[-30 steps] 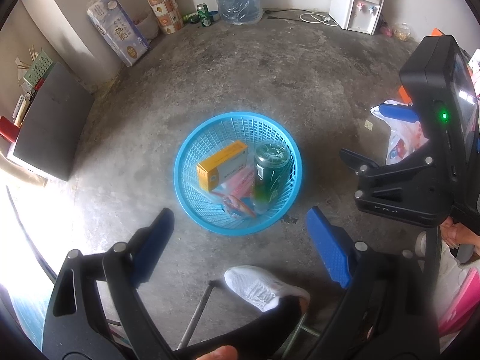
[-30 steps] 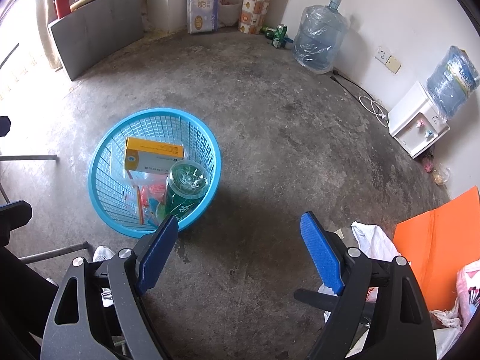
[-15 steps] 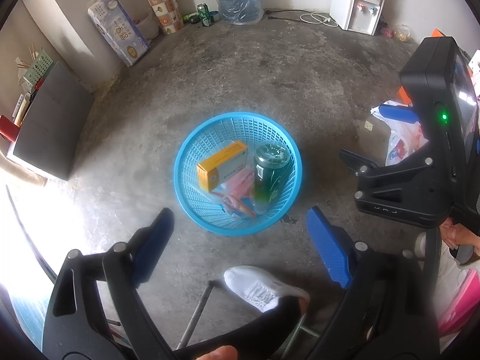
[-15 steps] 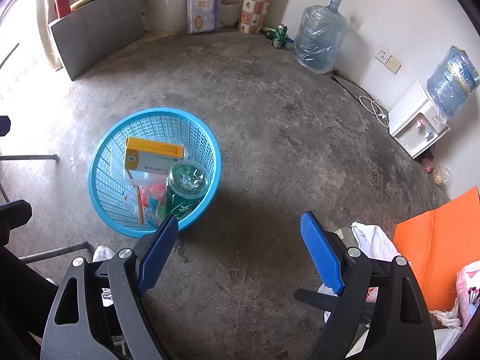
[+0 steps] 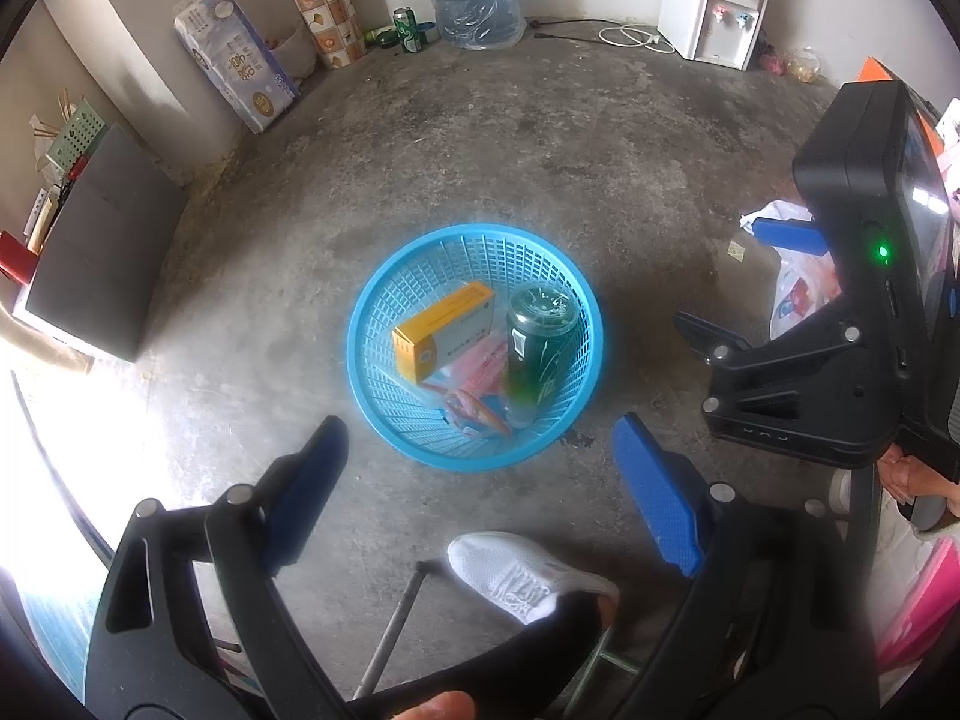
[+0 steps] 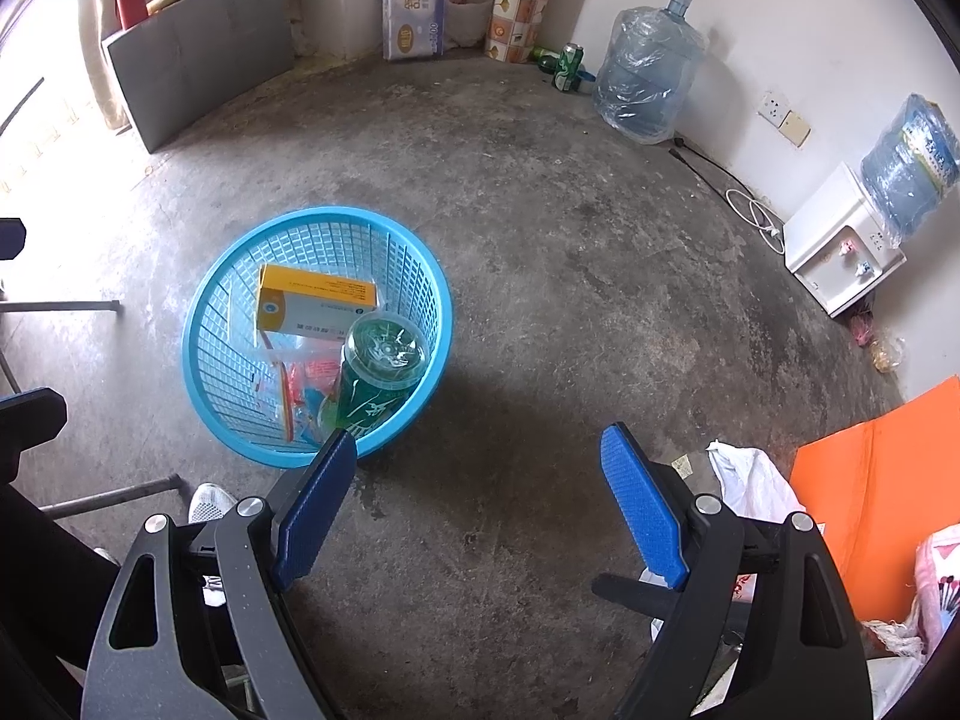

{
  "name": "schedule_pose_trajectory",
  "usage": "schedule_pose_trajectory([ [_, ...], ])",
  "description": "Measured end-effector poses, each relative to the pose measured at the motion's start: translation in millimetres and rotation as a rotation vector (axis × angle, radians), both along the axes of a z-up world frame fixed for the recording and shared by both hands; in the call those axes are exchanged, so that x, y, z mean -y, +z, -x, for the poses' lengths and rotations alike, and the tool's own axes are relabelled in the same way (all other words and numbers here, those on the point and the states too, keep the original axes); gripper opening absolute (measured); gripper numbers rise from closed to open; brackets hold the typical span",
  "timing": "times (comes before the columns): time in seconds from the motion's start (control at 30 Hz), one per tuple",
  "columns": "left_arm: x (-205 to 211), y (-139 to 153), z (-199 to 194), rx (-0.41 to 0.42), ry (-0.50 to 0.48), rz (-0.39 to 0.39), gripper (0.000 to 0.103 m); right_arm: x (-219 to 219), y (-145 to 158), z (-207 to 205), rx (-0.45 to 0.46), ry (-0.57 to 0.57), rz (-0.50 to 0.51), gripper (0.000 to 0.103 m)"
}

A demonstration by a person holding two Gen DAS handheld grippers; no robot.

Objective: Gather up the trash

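**Both grippers idle and empty above the trash basket**

Nearest first: left gripper (image 5: pixel 480 468) has its blue pads spread wide with nothing between them, just bare concrete floor (image 5: pixel 540 138) showing through the gap. Right gripper (image 6: pixel 474 492) is the same, jaws wide, nothing gripped. Both are angled steeply down at the floor, which fits a hover-and-scan pose rather than a grasp (judgement: nothing is lined up between either pair of pads).

A white shoe (image 5: pixel 522 576) sits just under the left gripper, so the person stands right at the basket, probably to keep drops short.

Next out: blue basket (image 5: pixel 480 240) on the floor, just ahead of the left pads and near the right gripper's left pad. Inside it are a yellow box (image 5: pixel 444 327) leaning on the wall, a green bottle (image 5: pixel 540 336) standing bottom end up against the opposite side, and red-printed wrappers (image 5: pixel 474 384) flat underneath. The bottle is propped by the basket wall, hence upright. Looks like the collected trash so far.

To the right of the right gripper: a white plastic bag (image 6: pixel 750 480) on the floor beside an orange sheet (image 6: pixel 870 498). Could be the next pick, cannot tell if it counts as trash.

Far wall: a green can (image 6: pixel 567 63) next to a water jug (image 6: pixel 648 72) (likely the remaining target, well apart from the basket), plus a white dispenser (image 6: pixel 840 240) in the corner.
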State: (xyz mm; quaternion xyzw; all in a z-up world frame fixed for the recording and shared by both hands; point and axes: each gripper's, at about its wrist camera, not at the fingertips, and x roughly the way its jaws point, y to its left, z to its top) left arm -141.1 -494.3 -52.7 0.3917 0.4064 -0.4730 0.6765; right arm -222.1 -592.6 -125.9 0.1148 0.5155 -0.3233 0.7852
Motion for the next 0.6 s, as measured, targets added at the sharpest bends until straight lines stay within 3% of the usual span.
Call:
schedule_pose_trajectory([
  [0.6,-1.5,-0.9,1.6,0.019,-0.001,-0.001,0.086,-8.9,-1.1,-3.8,-0.008,0.026,0.027,0.081],
])
